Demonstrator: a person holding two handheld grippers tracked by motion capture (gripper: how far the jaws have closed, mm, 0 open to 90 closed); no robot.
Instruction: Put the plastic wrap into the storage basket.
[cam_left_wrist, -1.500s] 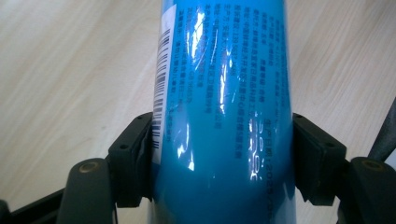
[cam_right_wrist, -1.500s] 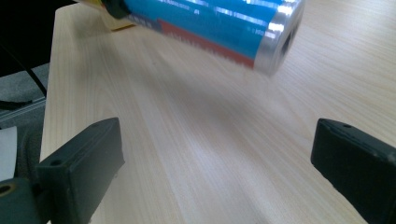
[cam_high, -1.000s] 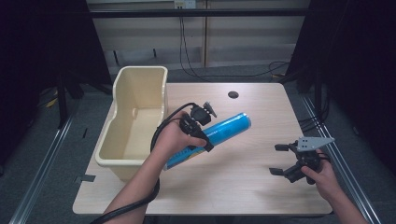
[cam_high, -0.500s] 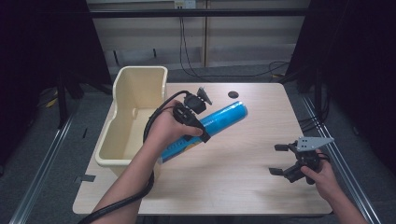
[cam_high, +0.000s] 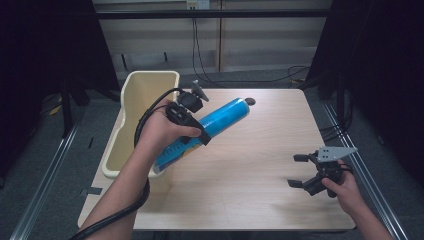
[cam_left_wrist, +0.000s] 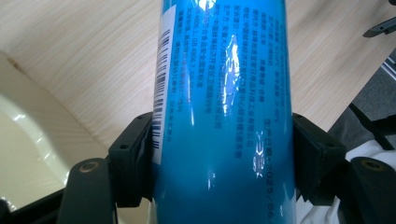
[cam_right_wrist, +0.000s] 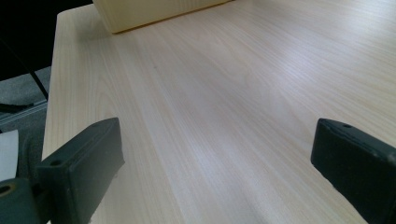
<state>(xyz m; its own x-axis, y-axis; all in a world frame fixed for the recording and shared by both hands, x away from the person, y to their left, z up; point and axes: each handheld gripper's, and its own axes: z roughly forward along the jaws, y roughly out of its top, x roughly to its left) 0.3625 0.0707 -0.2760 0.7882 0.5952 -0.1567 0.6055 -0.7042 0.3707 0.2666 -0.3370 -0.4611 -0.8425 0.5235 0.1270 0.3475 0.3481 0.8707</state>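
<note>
Left tool (cam_high: 200, 136) clamped on the blue can (cam_high: 220, 121), held tilted above the worktop (cam_high: 250, 165) just right of the cream bin (cam_high: 131, 107). Right tool (cam_high: 299, 171) sat near right, jaws apart, empty.

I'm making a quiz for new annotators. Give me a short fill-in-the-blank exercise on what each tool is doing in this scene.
1. The left tool is shut on a glossy ____ cylindrical can.
2. The right tool holds nothing; its jaws stand ____ above the pale wooden table.
3. The can's lower end hangs over the rim of the cream plastic ____ at the table's left edge.
4. In the left gripper view, the white strip on the can carries a ____.

Missing words: blue; open; bin; barcode
</note>
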